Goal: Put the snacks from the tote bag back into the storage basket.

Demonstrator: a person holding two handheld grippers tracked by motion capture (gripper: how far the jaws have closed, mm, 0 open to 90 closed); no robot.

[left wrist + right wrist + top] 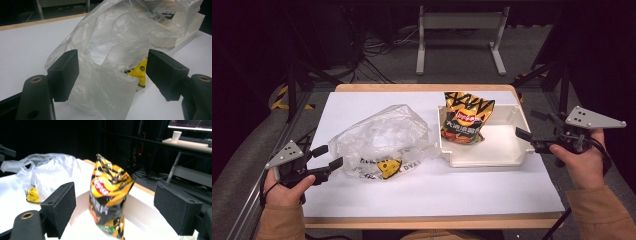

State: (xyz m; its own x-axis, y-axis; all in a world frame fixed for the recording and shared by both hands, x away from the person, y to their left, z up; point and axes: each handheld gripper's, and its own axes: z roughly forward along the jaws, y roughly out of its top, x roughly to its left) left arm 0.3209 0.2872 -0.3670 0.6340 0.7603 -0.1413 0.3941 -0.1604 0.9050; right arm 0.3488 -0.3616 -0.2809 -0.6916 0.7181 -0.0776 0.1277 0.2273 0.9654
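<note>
My left gripper (329,157) and right gripper (526,140) are matte black, each topped by a grey three-cornered plate dotted with small holes. My blocky jaws are faced with rough black pads, with brass-ringed holes at their bases. Black cables trail off; tan sleeves cover both forearms.

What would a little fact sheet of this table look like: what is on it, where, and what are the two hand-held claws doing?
Table: white sheet on a wooden top
Plastic bag: clear, crumpled, left of centre, yellow print on it
Tray: white, right of centre
Chip bag: orange and black, standing in the tray, leaning on its back wall
Left gripper: jaws open at the plastic bag's edge, film between them, not pinched
Right gripper: jaws open, at the tray's right rim, facing the chip bag, holding nothing
</note>
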